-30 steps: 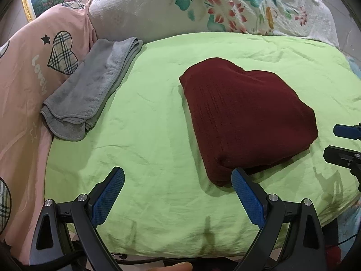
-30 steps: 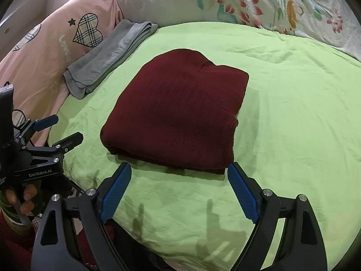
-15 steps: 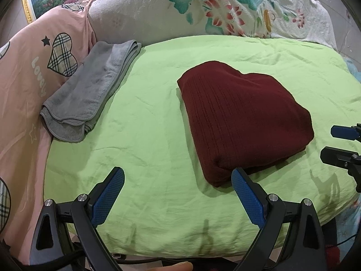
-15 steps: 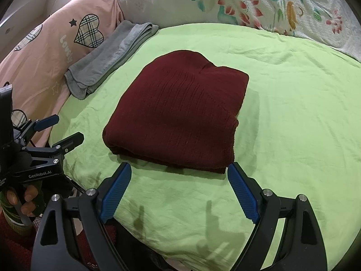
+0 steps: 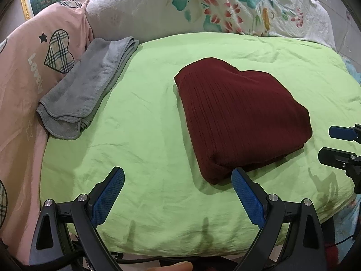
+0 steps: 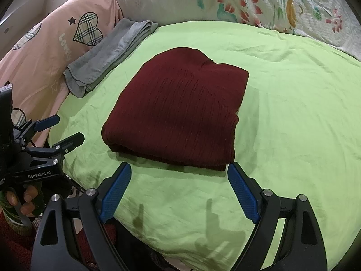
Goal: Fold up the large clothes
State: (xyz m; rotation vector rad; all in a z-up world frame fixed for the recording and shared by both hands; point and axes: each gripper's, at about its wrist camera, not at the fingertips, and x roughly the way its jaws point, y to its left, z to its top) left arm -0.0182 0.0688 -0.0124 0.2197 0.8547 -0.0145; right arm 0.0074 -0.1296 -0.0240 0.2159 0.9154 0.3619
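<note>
Black gripper (image 5: 177, 190) frame, blue ribbed pads (image 5: 247, 195).

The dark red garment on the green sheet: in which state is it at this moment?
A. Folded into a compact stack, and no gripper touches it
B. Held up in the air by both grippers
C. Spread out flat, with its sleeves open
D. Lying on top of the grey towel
A: the dark red garment lies folded on the green sheet, while the left gripper and the right gripper are both open and hold nothing.
</note>
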